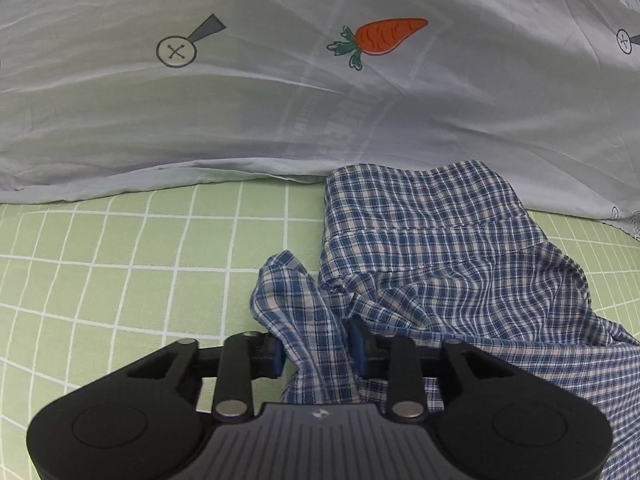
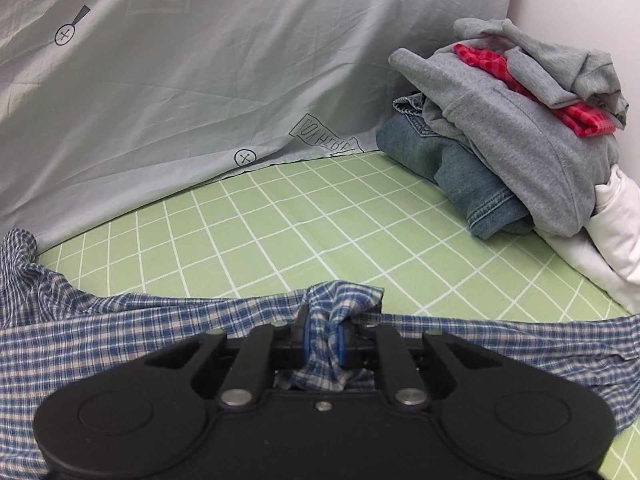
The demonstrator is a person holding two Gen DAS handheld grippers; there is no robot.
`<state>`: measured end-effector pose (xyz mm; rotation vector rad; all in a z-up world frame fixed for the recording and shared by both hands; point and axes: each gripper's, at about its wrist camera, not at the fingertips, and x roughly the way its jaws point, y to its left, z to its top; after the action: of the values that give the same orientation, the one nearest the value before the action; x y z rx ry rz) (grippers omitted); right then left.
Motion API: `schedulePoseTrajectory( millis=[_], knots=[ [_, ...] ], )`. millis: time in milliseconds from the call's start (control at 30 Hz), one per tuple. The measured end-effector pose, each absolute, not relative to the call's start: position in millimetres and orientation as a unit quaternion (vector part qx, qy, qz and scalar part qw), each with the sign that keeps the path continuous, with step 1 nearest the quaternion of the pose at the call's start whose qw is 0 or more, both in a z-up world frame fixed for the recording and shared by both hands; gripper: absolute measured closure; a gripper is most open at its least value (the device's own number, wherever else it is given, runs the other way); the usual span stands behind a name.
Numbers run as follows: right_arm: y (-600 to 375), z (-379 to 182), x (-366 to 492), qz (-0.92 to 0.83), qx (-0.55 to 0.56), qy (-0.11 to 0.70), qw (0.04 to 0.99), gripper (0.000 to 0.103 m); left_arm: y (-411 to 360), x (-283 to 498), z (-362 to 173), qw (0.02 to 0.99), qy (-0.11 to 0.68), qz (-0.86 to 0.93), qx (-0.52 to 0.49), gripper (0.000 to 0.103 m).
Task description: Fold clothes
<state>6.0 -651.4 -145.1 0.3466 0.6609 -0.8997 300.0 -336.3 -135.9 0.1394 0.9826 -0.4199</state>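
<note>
Each camera sits just behind its own gripper and looks forward and steeply down along the fingers, close above a green checked sheet (image 1: 120,260). The left wrist view faces a pale printed cover (image 1: 280,100) rising behind; the right wrist view faces the same cover and a clothes pile (image 2: 520,128) at right. Both share the blue plaid shirt (image 1: 440,260), the sheet and the cover.

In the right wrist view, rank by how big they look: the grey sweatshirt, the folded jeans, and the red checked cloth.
Largest to smallest, as they appear:
1. grey sweatshirt
2. folded jeans, partly hidden under the sweatshirt, so its true size is unsure
3. red checked cloth, only a strip showing
</note>
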Motion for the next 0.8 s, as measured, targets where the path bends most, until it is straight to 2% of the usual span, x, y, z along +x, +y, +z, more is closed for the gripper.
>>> schedulePoseTrajectory(
  millis=[33, 67, 200, 567, 800],
  knots=[
    [-648.2, -140.7, 3.6, -0.422, 0.164, 0.306, 0.837, 0.090, -334.4, 296.6, -129.9, 0.862, 0.462, -0.196, 0.074, 0.039],
    [-644.5, -135.7, 0.8, -0.420, 0.163, 0.300, 0.841, 0.090, -330.0, 291.7, -121.9, 0.866, 0.453, -0.198, 0.077, 0.035],
    [-626.4, -115.1, -7.7, -0.399, 0.151, 0.282, 0.860, 0.091, -308.6, 271.6, -91.9, 0.875, 0.433, -0.196, 0.089, 0.024],
    [-528.5, -79.4, -31.3, -0.243, 0.161, 0.258, 0.921, 0.091, -244.3, 165.2, -83.1, 0.851, 0.482, -0.201, 0.057, 0.023],
    [-452.2, -73.6, -42.9, -0.147, 0.151, 0.280, 0.937, 0.091, -216.0, 97.5, -91.4, 0.841, 0.501, -0.198, 0.054, 0.023]
  ],
)
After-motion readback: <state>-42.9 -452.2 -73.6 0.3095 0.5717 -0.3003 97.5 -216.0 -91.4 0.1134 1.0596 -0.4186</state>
